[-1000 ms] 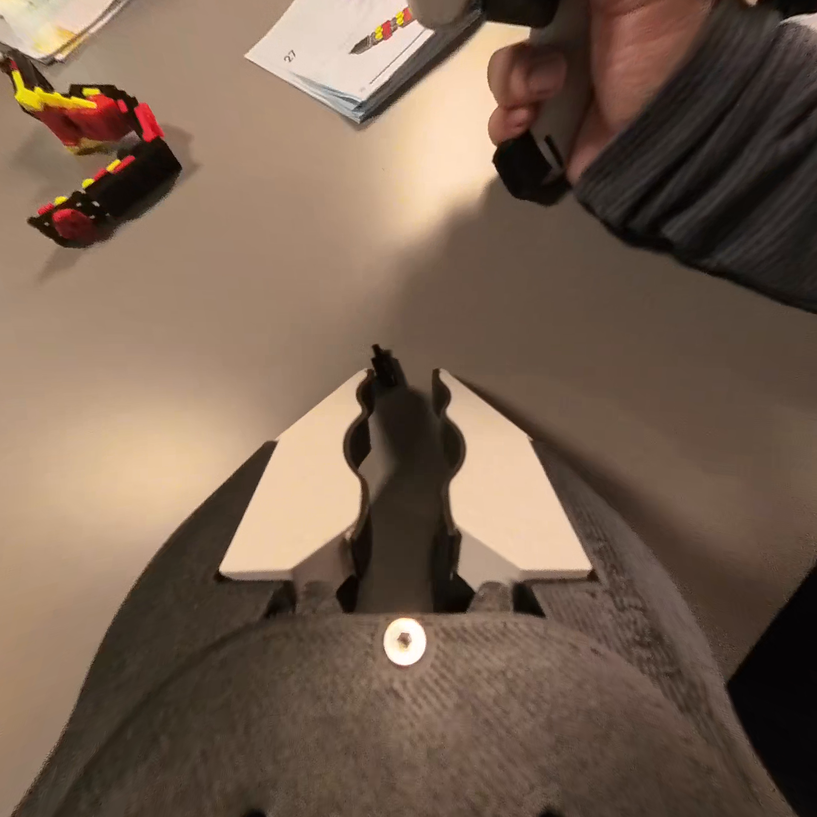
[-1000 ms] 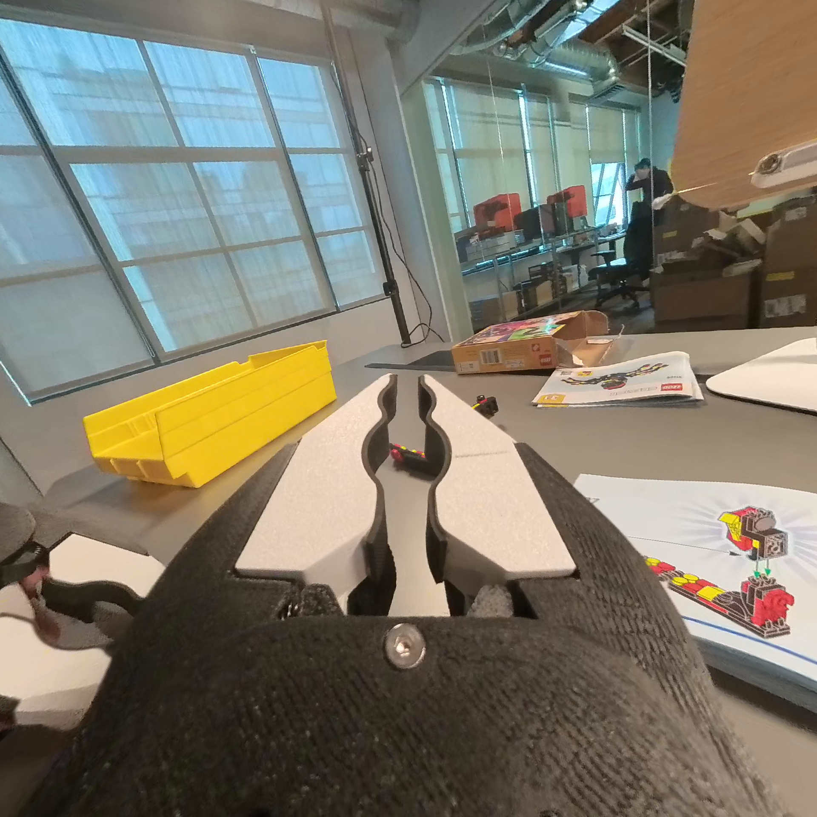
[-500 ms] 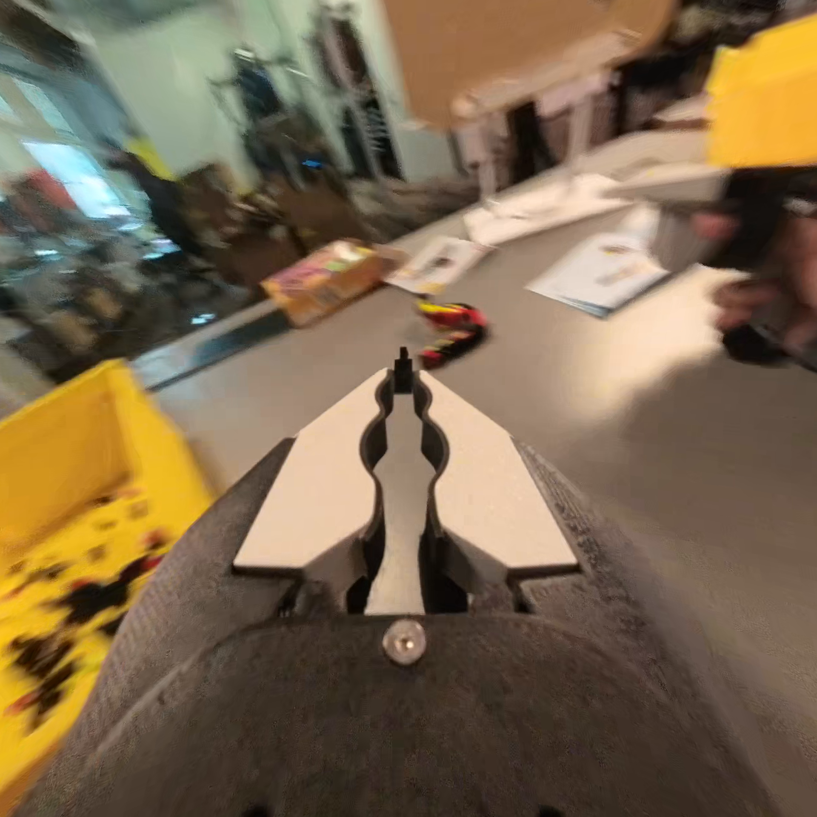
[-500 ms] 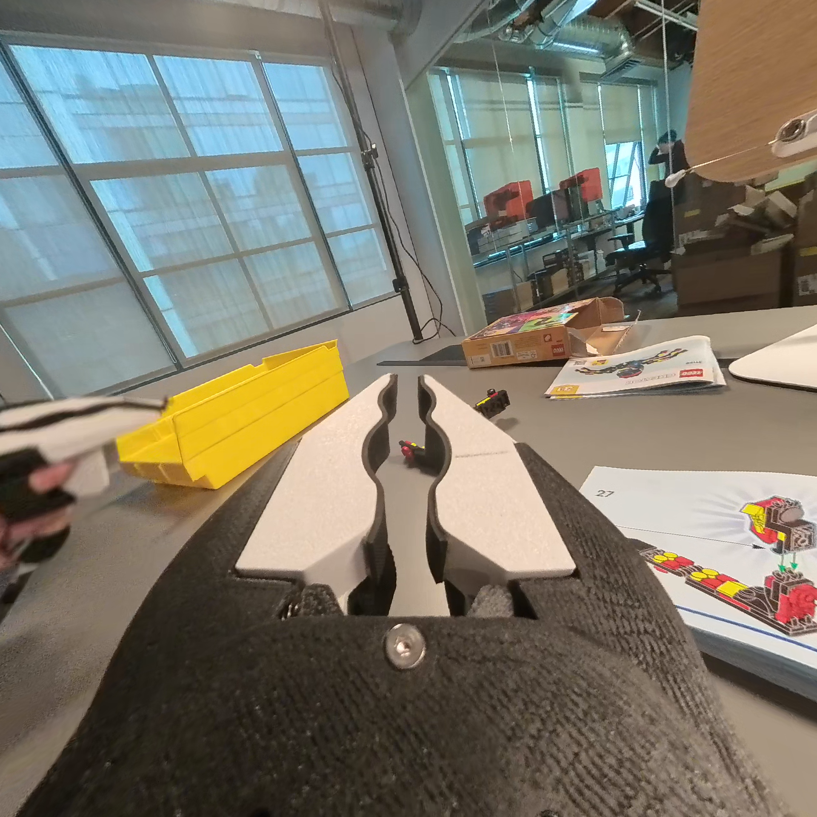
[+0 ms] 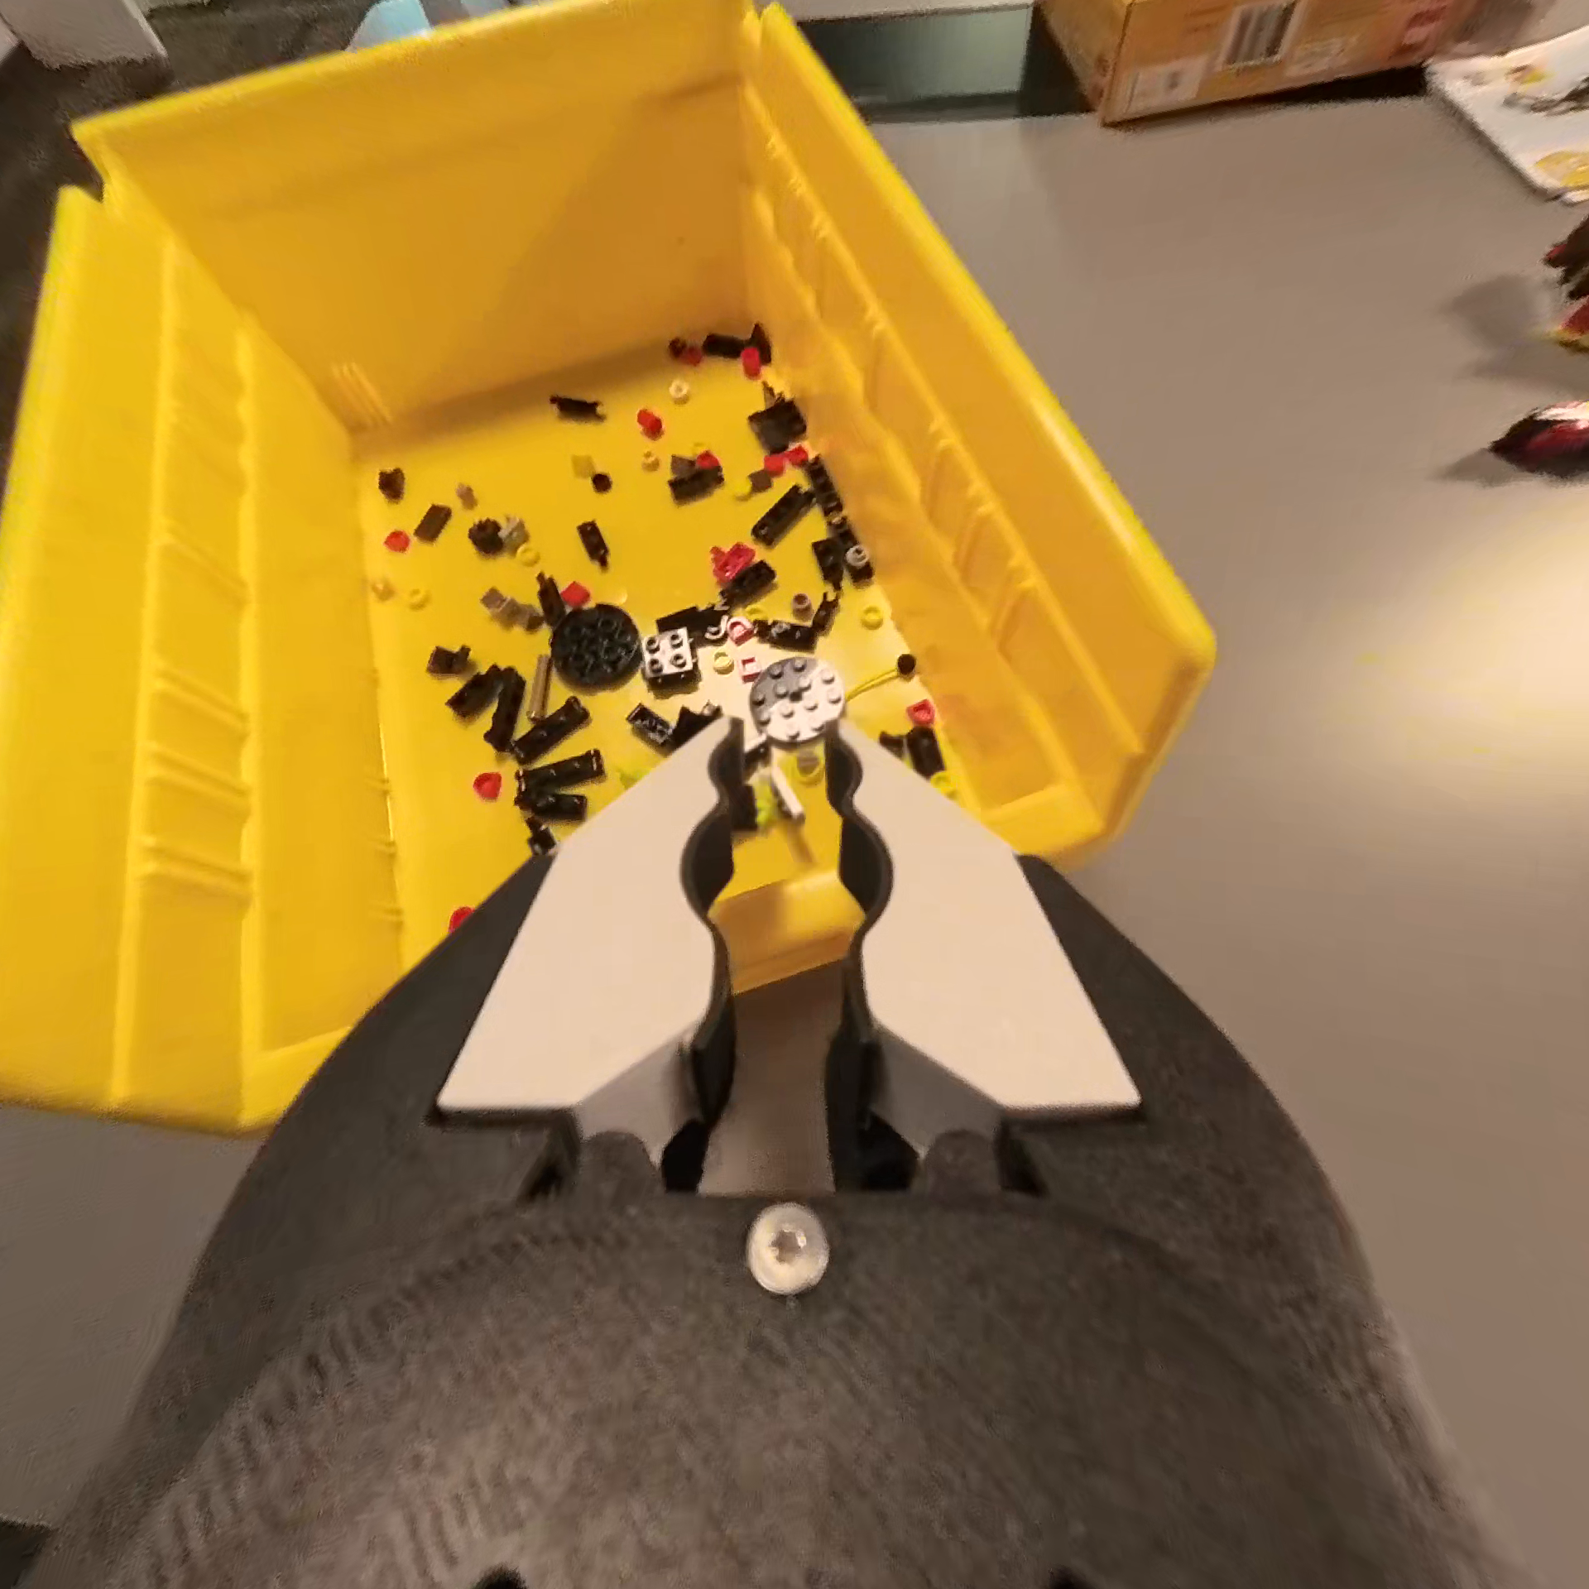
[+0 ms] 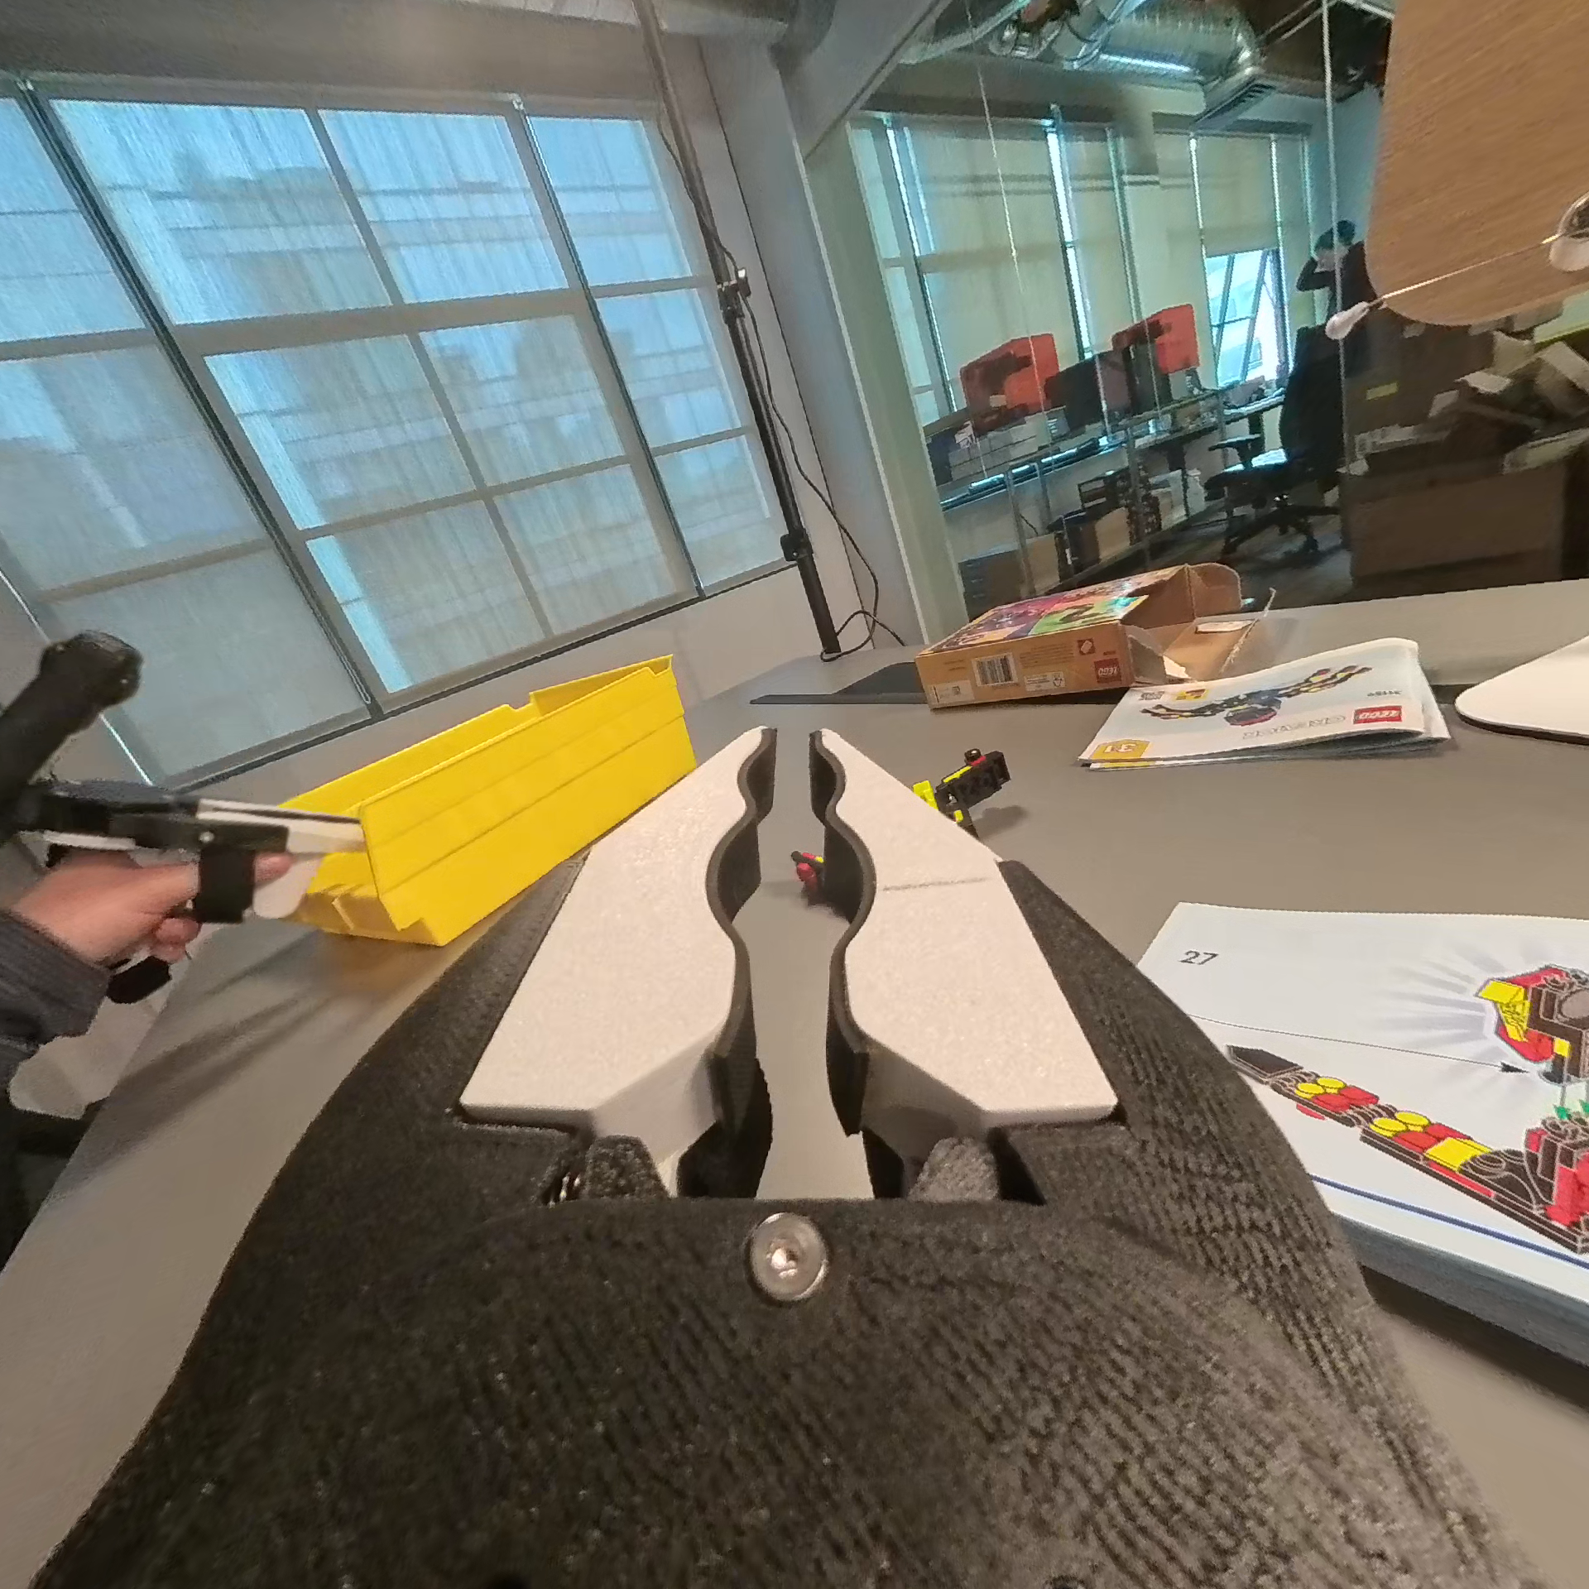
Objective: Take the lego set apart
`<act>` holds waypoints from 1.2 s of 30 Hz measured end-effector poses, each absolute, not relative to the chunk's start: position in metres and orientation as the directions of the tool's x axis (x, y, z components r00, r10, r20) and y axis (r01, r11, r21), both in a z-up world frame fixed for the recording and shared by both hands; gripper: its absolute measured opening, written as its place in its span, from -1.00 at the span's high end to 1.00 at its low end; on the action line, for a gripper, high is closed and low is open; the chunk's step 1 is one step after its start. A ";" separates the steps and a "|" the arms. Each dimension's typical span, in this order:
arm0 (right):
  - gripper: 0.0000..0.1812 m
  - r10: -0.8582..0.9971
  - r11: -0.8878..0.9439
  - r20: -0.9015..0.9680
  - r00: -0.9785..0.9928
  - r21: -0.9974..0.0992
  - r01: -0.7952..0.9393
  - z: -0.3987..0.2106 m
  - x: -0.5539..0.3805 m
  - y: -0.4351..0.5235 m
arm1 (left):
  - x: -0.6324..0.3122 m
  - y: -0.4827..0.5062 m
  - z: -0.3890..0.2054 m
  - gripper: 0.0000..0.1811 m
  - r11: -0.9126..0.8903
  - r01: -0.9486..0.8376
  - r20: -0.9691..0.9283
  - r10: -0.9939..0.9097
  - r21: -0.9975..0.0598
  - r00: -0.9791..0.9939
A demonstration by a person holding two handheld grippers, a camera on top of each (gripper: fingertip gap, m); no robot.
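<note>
My lego set [image 6: 970, 787], what is left of it, sits on the grey table [image 6: 1204, 851] well ahead of my right gripper [image 6: 792, 741]: a small black, yellow and red chunk, with a second red and black bit [image 6: 806, 868] lying closer, seen through the gap between my right fingers. In the left wrist view those same chunks [image 5: 1561, 438] show blurred at the far right edge.

The loose pieces [image 5: 653, 602] are in the yellow bin [image 5: 215, 602]: black, red, yellow and grey parts strewn over its floor, among them a black round plate [image 5: 595, 644] and a grey round plate [image 5: 797, 698].

Printed matter lies around. An open instruction booklet [image 6: 1393, 1075] is just right of my right gripper, showing a page number and a coloured build picture. A closed booklet [image 6: 1273, 714] with a brand logo lies farther back, and behind it a cardboard box [image 6: 1049, 658] with a barcode and logo, one end open.

My left gripper [image 5: 782, 731] hangs over the near end of the bin, tilted down into it, fingers spread with nothing between them. From the right wrist view I see it held level at the bin's near end, a hand [image 6: 112, 911] in a grey sleeve wrapped around its handle. My right gripper is held low over the table, pointing toward the set, its fingers nearly together with a narrow gap, gripping nothing.
</note>
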State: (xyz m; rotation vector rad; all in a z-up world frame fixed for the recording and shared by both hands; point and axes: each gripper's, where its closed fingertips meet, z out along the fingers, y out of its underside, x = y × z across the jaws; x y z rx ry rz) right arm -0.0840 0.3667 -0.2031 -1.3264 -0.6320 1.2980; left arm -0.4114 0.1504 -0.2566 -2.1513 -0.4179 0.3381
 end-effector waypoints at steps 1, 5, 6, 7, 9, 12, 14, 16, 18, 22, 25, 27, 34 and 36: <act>0.94 0.913 -0.239 -0.322 0.249 -0.920 -0.312 -0.203 -0.084 0.367 | -0.412 0.150 -0.261 0.80 -0.554 0.174 -0.091 0.418 -0.814 0.904; 0.94 0.914 -0.245 -0.325 0.243 -0.919 -0.311 -0.203 -0.085 0.366 | -0.412 0.150 -0.276 0.67 -0.580 0.194 -0.090 0.424 -0.791 0.901; 0.95 0.914 -0.244 -0.325 0.243 -0.918 -0.311 -0.203 -0.085 0.366 | -0.412 0.150 -0.275 0.63 -0.570 0.186 -0.099 0.431 -0.800 0.897; 0.95 0.914 -0.243 -0.325 0.243 -0.918 -0.312 -0.203 -0.085 0.366 | -0.412 0.151 -0.270 0.59 -0.544 0.163 -0.112 0.437 -0.823 0.893; 0.94 0.914 -0.241 -0.323 0.245 -0.919 -0.312 -0.203 -0.085 0.366 | -0.400 0.159 -0.244 0.53 -0.428 0.072 -0.131 0.426 -0.901 0.895; 0.94 0.913 -0.231 -0.317 0.258 -0.921 -0.314 -0.203 -0.085 0.367 | -0.345 0.173 -0.187 0.48 -0.146 -0.189 -0.230 0.365 -0.971 0.902; 0.93 0.909 -0.210 -0.304 0.285 -0.925 -0.318 -0.202 -0.083 0.369 | -0.291 0.183 -0.169 0.52 -0.013 -0.368 -0.355 0.296 -0.930 0.887; 0.93 0.907 -0.173 -0.275 0.318 -0.934 -0.313 -0.201 -0.082 0.370 | -0.241 0.200 -0.176 0.62 0.018 -0.488 -0.475 0.199 -0.873 0.857; 0.92 0.907 -0.125 -0.228 0.353 -0.948 -0.292 -0.201 -0.081 0.370 | -0.203 0.229 -0.202 0.61 0.002 -0.527 -0.526 0.053 -0.850 0.849; 0.85 0.918 0.017 -0.062 0.391 -0.980 -0.196 -0.201 -0.088 0.359 | -0.177 0.287 -0.246 0.49 -0.075 -0.514 -0.492 -0.201 -0.854 0.847; 0.79 0.906 0.184 0.142 0.399 -0.980 -0.071 -0.206 -0.099 0.345 | -0.174 0.315 -0.265 0.39 -0.082 -0.516 -0.455 -0.368 -0.853 0.811; 0.79 0.850 0.344 0.331 0.410 -0.938 0.045 -0.212 -0.108 0.339 | -0.188 0.338 -0.278 0.33 -0.081 -0.656 -0.588 -0.373 -0.750 0.718; 0.71 0.595 0.650 0.782 0.185 -0.603 0.463 -0.271 -0.153 0.347 | -0.216 0.386 -0.297 0.68 -0.033 -0.801 -0.715 -0.430 -0.597 0.551; 0.67 0.551 0.682 0.827 0.114 -0.525 0.508 -0.283 -0.165 0.354 | -0.213 0.385 -0.300 0.70 -0.029 -0.767 -0.645 -0.521 -0.640 0.558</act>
